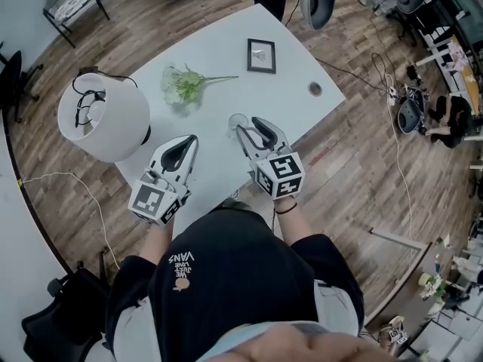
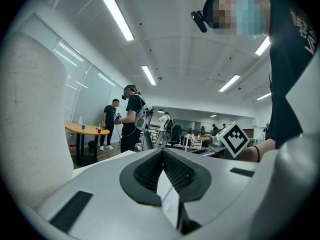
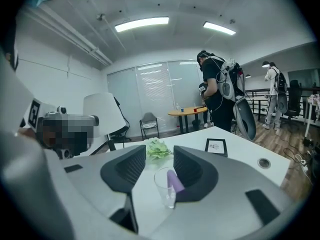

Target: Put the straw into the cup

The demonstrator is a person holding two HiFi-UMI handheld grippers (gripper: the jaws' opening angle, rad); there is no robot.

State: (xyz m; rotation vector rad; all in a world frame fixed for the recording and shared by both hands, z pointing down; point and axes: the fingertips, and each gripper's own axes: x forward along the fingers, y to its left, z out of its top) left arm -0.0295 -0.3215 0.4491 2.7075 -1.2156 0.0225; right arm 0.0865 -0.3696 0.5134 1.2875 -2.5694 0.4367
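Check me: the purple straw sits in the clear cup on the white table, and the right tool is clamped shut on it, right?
No: the right gripper view shows the right tool open, jaws apart either side of the clear cup. The purple straw sits in it, on the white table.

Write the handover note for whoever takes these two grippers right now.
Left gripper: jaws together, nothing in them, held beside the right one over the near end of the table.
Right gripper: jaws apart, gripping nothing. The cup stands upright on the table between them.
Straw: purple, inside the cup, leaning toward the right-hand jaw.
Done: the straw appears to be in the cup.
Left: probably only to draw the right gripper back without knocking the cup.
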